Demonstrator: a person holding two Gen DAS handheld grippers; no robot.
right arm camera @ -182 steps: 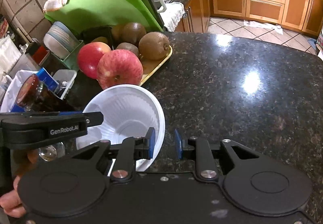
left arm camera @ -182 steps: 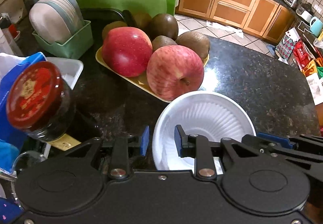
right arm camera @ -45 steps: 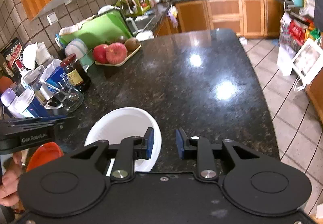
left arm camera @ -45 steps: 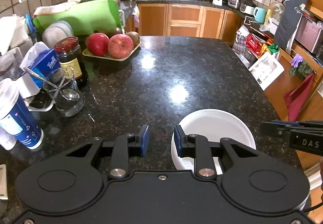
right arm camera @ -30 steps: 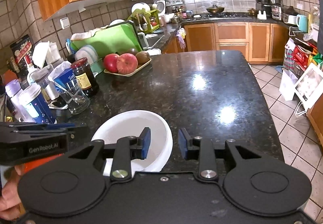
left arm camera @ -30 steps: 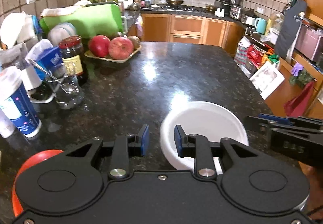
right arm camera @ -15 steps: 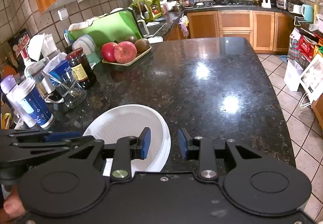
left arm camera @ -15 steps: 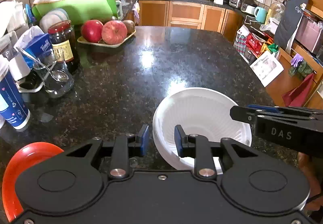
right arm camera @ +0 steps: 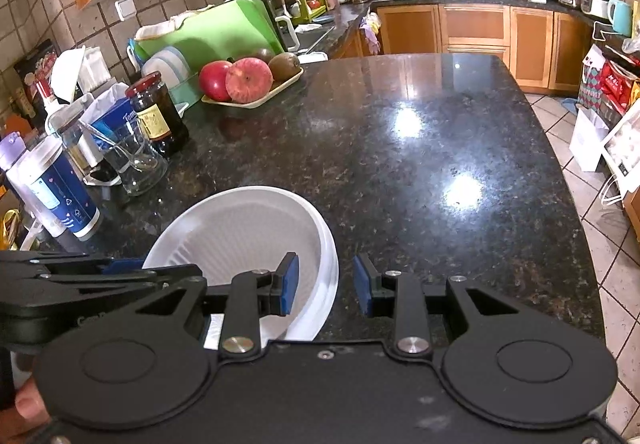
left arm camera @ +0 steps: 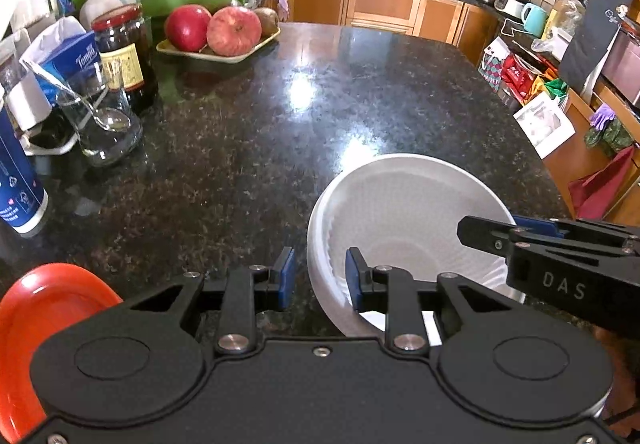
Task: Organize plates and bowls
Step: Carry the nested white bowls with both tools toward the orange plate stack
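A white ribbed bowl point(left arm camera: 400, 212), apparently a nested stack, hangs tilted just above the near end of the black granite counter point(left arm camera: 280, 116). My left gripper point(left arm camera: 320, 276) straddles its left rim, one blue pad inside and one outside, shut on it. My right gripper point(right arm camera: 326, 284) grips the opposite rim point(right arm camera: 248, 228) the same way. Each gripper shows in the other's view: the right gripper point(left arm camera: 500, 228) and the left gripper point(right arm camera: 160, 269). A red plate point(left arm camera: 40, 316) lies at the lower left in the left wrist view. Whether the bowl touches the counter I cannot tell.
Along the left side stand a blue-and-white cup point(left arm camera: 16, 184), a glass with a spoon point(left arm camera: 100, 128), a dark red-lidded jar point(left arm camera: 124, 52) and a tray of apples and kiwis point(left arm camera: 224, 32). The counter's curved edge point(right arm camera: 580, 244) drops to tiled floor.
Both grippers carried the white bowl from beside the fruit tray to the near end of the counter. Over the last second they sank lower with it. The red plate came into the left wrist view.
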